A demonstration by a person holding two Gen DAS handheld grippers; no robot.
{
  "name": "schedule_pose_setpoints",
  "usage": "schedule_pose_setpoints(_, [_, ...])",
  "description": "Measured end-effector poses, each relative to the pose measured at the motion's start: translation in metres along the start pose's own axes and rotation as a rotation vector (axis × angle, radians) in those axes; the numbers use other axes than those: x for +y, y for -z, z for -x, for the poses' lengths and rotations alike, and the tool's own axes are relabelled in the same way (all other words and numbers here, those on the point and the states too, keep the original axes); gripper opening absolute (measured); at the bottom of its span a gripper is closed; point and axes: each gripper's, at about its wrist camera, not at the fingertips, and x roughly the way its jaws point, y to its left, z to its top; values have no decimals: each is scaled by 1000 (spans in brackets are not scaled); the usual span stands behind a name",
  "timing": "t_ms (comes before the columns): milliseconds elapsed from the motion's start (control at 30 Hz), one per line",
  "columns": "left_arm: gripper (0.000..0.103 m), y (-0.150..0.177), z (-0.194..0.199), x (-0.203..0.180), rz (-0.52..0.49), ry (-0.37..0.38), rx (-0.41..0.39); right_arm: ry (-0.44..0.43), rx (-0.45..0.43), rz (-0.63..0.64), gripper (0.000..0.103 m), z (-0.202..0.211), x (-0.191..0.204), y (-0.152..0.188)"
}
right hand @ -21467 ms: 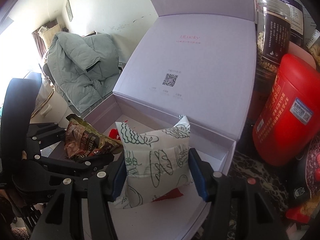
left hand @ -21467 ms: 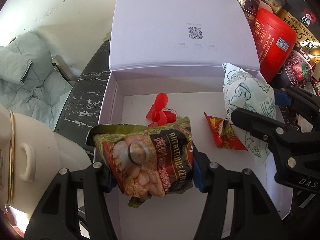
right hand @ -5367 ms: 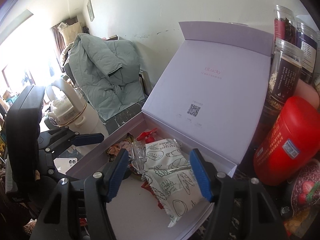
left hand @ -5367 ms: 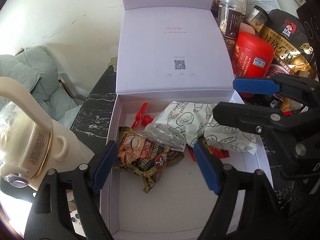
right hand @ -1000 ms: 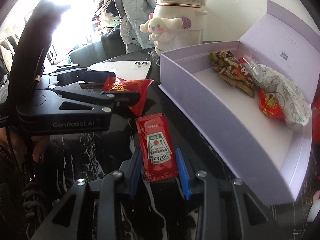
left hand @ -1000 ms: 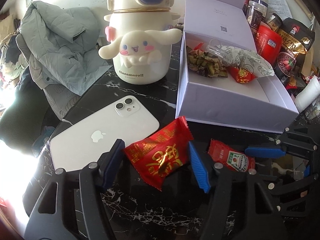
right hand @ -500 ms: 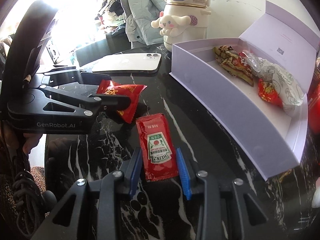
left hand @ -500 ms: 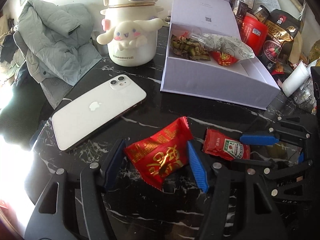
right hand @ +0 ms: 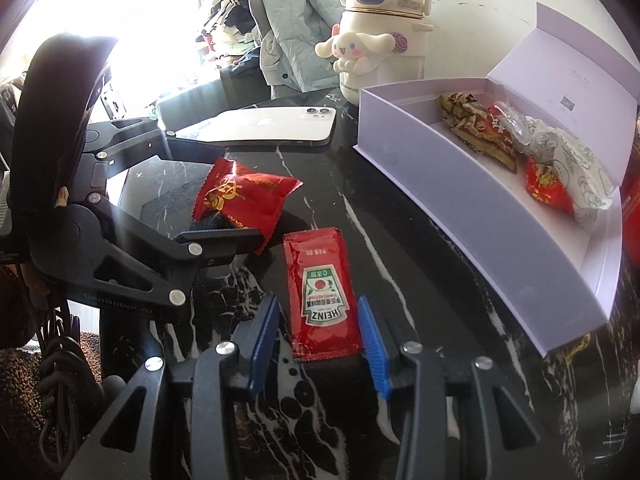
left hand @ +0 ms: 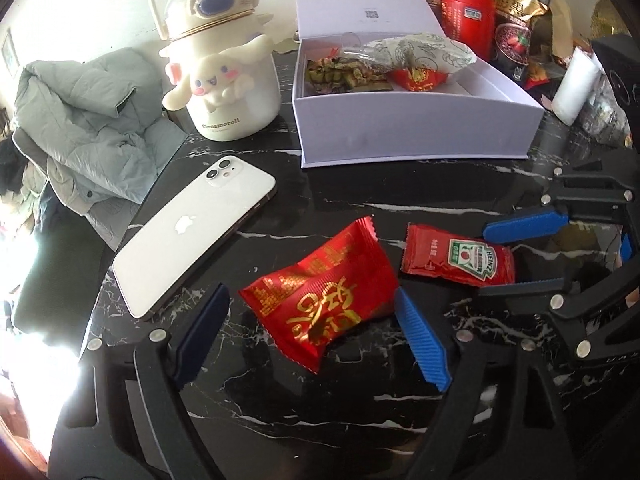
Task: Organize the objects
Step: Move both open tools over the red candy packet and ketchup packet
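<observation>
A red snack packet with gold print lies on the black marble table. It sits between the fingers of my left gripper, whose jaws are opening; the left pad stands clear of it. A red Heinz ketchup sachet lies flat between the fingers of my right gripper, whose jaws are also opening, with a gap on the left side. In the left wrist view the ketchup sachet and right gripper are to the right. The open lilac box holds several snack packs.
A white phone lies face down left of the snack packet. A cream Cinnamoroll jug stands beside the box. A red canister, jars and bags crowd the far right. A grey jacket hangs past the table's left edge.
Both grippers' jaws have widened off their packets, the left one much more. The left view has rolled a little, so the box now sits squarer.
</observation>
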Motion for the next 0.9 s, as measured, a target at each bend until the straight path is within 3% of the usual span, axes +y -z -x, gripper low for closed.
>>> schedule_pose_setpoints(367, [90,-7,-2,-3,-82,-24,-31,4,-11,-11,46,-4,-2,-5])
schedule_pose_setpoints(533, [90,-11,6,1,-88,-28,-86,-4,-16,-19,46,-6,-3,-7])
schedule_pose_setpoints(667, [90,-10,1,1,-150,-57,-70,-5,-19,-13,46,-7,-1,-8])
schedule_pose_setpoints(900, [90,-11,-2,9,-182,7,-62,-15,-21,0,46,-9,2,-11])
